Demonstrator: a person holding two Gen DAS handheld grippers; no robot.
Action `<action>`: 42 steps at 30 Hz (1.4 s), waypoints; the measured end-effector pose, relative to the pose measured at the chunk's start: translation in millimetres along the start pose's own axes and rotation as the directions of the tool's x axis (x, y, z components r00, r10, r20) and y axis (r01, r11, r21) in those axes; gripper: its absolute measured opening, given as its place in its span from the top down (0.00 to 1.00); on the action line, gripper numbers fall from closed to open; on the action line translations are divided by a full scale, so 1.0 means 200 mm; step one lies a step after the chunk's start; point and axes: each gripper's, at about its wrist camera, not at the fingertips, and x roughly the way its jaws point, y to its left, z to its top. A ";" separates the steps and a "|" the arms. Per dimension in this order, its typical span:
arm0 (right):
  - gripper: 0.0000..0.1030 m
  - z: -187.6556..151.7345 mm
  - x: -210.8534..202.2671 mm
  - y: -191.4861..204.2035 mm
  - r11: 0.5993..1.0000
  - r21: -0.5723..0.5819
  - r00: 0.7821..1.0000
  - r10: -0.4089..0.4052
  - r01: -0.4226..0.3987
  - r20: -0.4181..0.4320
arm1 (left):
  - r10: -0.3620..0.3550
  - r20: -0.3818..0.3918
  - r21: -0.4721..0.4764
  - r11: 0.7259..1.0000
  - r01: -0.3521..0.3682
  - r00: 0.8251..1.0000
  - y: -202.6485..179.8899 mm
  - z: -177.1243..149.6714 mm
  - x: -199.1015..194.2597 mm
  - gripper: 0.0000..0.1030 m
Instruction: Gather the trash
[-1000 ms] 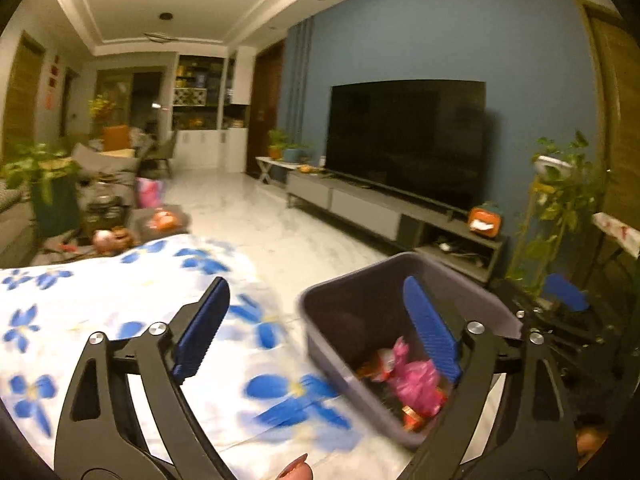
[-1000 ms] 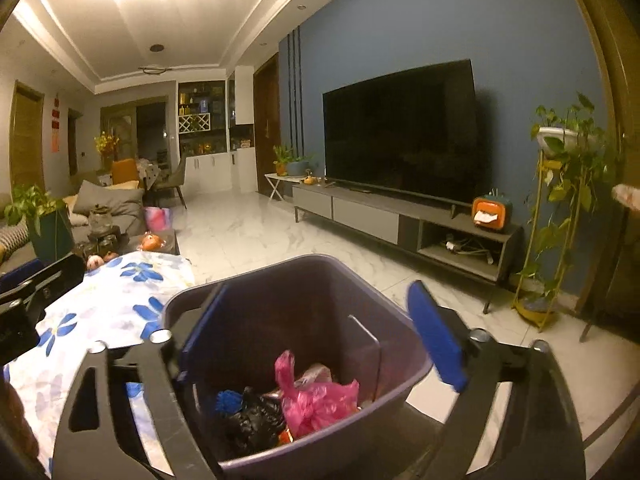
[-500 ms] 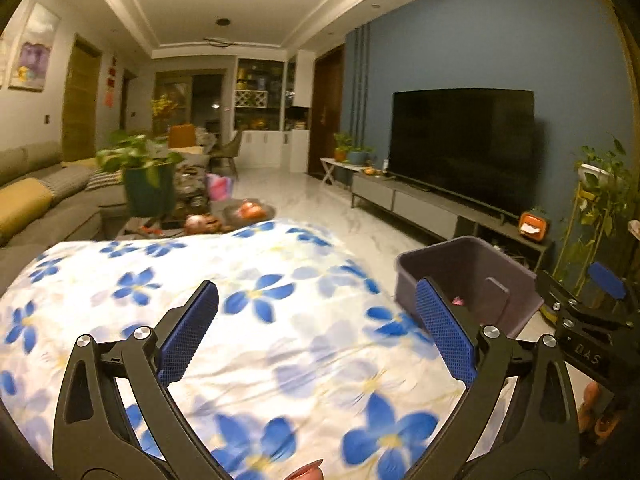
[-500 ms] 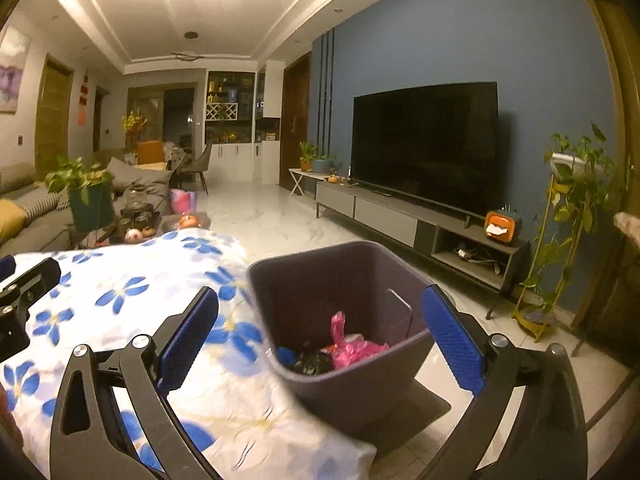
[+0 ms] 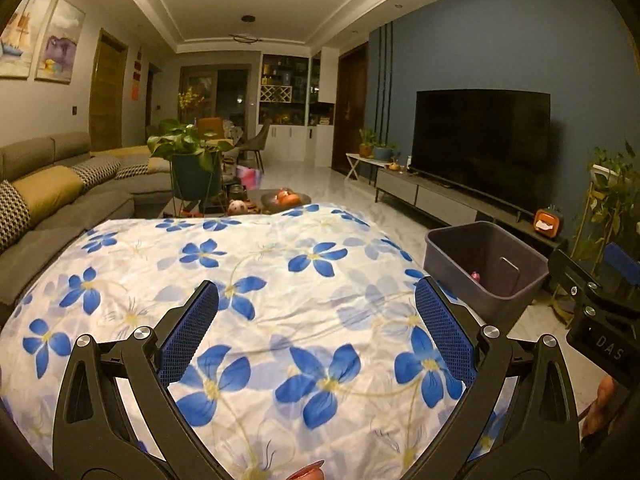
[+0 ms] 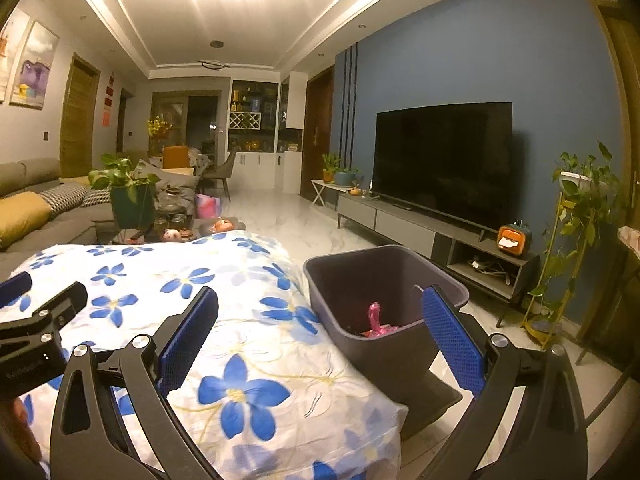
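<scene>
A blue wall [image 6: 480, 40] with a dark television [image 6: 444, 160] fills the right side of the room, above a long grey TV cabinet [image 6: 404, 224]. Along the left wall runs a grey sofa [image 5: 60, 200] with yellow and patterned cushions.

In the foreground lies the bench [image 5: 280, 280], covered by a white cloth printed with blue flowers; its surface carries nothing that can be made out as loose rubbish. Beyond its far end stands a potted plant [image 5: 192, 160] in a dark green pot, with a low table of small items beside it.

At the bench's right edge stands the dark grey bin [image 6: 360, 280] on the pale marble floor [image 6: 288, 220], just beside the cloth's hanging edge. Inside it, a pink bag [image 6: 376, 320] of trash shows near the bottom, with other darker bits too dim to tell.

The left gripper [image 5: 316, 332] hangs over the bench with its blue-padded jaws spread wide and nothing between them. The right gripper [image 6: 320, 332] is likewise wide apart and empty, poised over the bench's right corner and the bin's near rim. On the cabinet's end sits a small orange tissue holder [image 6: 512, 240].
</scene>
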 end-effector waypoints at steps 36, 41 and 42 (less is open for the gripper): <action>0.05 -0.02 -0.13 -0.01 1.000 0.024 0.999 -0.011 0.010 0.031 | -0.040 0.002 -0.011 0.999 0.040 0.999 -0.02 -0.02 -0.13 0.06; 0.05 -0.03 -0.13 0.00 1.000 0.025 1.000 -0.009 0.008 0.030 | -0.038 0.002 -0.013 0.999 0.038 0.999 -0.02 -0.02 -0.14 0.06; 0.05 -0.03 -0.13 0.00 1.000 0.025 1.000 -0.009 0.008 0.029 | -0.037 0.002 -0.013 0.999 0.037 0.999 -0.02 -0.02 -0.14 0.06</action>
